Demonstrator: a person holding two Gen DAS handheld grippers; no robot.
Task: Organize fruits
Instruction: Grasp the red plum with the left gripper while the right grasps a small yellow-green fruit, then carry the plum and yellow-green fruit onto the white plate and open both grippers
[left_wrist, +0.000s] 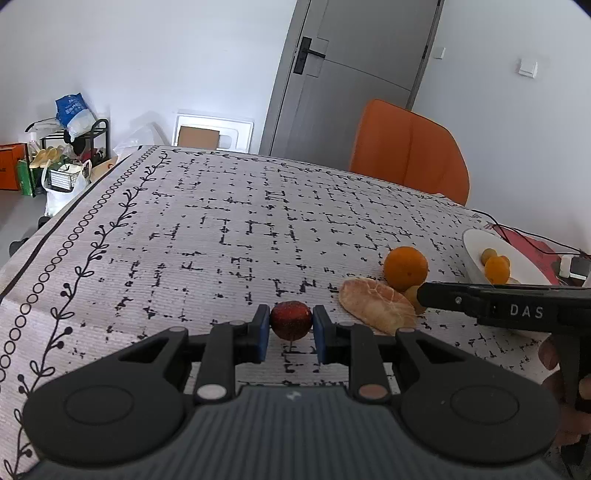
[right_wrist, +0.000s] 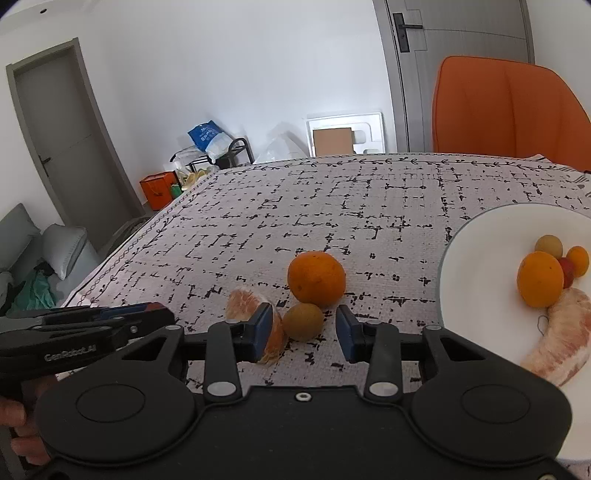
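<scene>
My left gripper (left_wrist: 290, 326) is shut on a small dark red fruit (left_wrist: 290, 319), held low over the patterned tablecloth. To its right lie a peeled pomelo segment (left_wrist: 375, 304) and an orange (left_wrist: 405, 267). My right gripper (right_wrist: 304, 332) is open around a small yellow-green fruit (right_wrist: 303, 320), with the orange (right_wrist: 316, 278) just behind and the pomelo segment (right_wrist: 255, 314) at its left finger. A white plate (right_wrist: 480, 258) on the right holds an orange, small fruits and a pomelo segment (right_wrist: 557, 336).
An orange chair (left_wrist: 410, 151) stands beyond the table's far edge. A red item with cables (left_wrist: 532, 247) lies behind the plate (left_wrist: 476, 240). The other gripper's body (left_wrist: 498, 306) crosses the right side. Bags and a rack (left_wrist: 70, 147) stand on the floor at left.
</scene>
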